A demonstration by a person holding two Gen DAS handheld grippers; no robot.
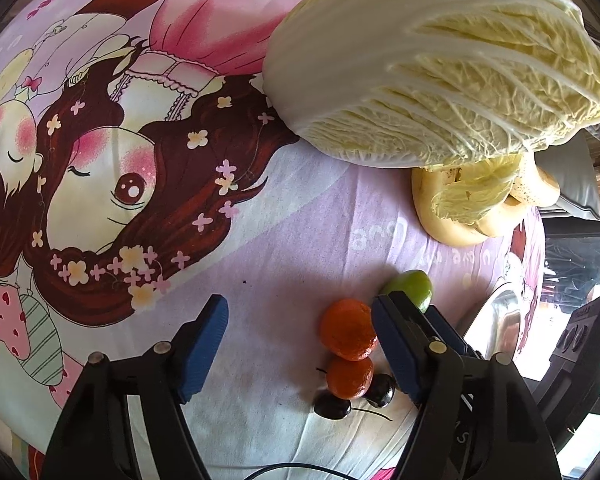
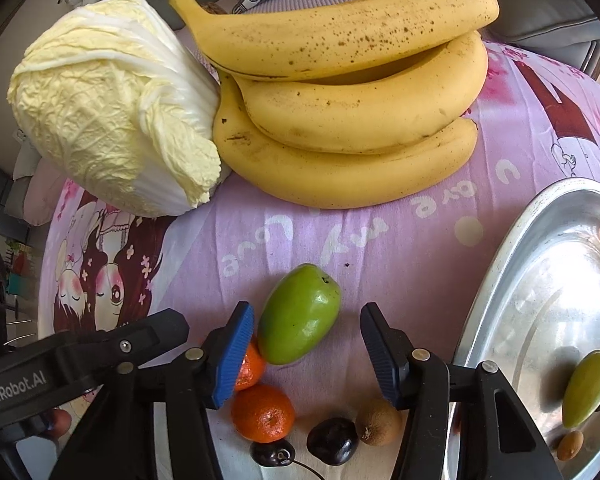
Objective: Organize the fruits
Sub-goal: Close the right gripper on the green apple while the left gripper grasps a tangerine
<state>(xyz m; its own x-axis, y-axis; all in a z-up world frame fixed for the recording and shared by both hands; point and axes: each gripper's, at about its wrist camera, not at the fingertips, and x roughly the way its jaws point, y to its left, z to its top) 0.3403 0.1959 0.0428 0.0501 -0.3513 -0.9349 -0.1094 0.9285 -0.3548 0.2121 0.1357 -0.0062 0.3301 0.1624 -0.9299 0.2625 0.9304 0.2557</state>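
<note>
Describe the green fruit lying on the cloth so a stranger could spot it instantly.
Start at the big yellow banana bunch on the pink cartoon-print cloth. Nearer the camera, between the open right claw, lies the smooth green oval fruit. It is the only green piece on the cloth, touching a round orange tangerine.

bananas [image 2: 340, 92] – 3 | tangerines [image 2: 263, 413] – 2 | cherries [image 2: 332, 440] – 2 | green fruit [image 2: 299, 325] – 1 | kiwi [image 2: 378, 427] – 1 | cabbage [image 2: 112, 108] – 1 | tray [image 2: 540, 320] – 1

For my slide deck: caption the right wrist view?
Open right gripper straddles a green fruit beside bananas, cabbage and tray.
</note>
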